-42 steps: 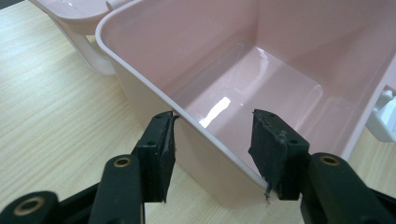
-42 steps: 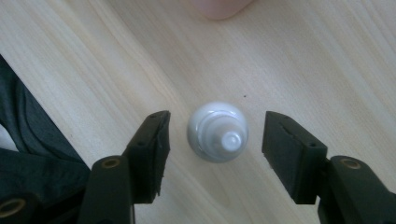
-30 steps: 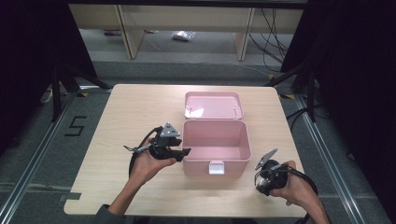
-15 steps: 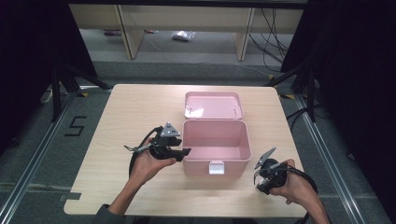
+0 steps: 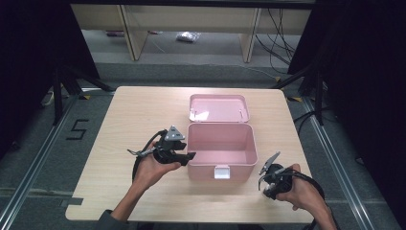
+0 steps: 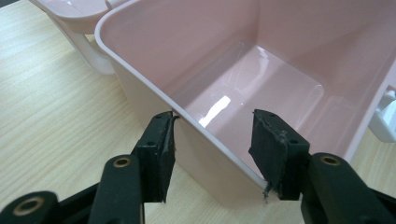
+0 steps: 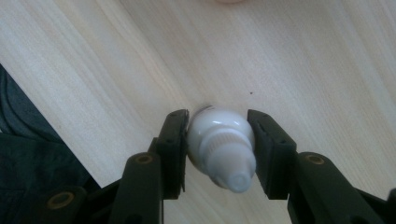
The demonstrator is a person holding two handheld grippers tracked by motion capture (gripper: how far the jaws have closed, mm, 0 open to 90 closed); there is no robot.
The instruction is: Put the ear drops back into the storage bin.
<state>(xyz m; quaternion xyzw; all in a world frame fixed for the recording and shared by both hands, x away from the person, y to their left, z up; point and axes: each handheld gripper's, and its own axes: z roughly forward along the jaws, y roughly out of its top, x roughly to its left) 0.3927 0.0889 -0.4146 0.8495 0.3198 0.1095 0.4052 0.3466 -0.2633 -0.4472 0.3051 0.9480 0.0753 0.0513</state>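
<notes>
Left tongs point(image 5: 189, 155) level and half-spread, right tongs point(image 7: 217, 140) pointed down, jaws just narrowed, both forearms outstretched.

White bottle's point(image 7: 219, 147) blurred cap, perhaps a dropper

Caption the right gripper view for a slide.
Right gripper, jaws just closing, grips a small white bottle above the wooden table.
</notes>
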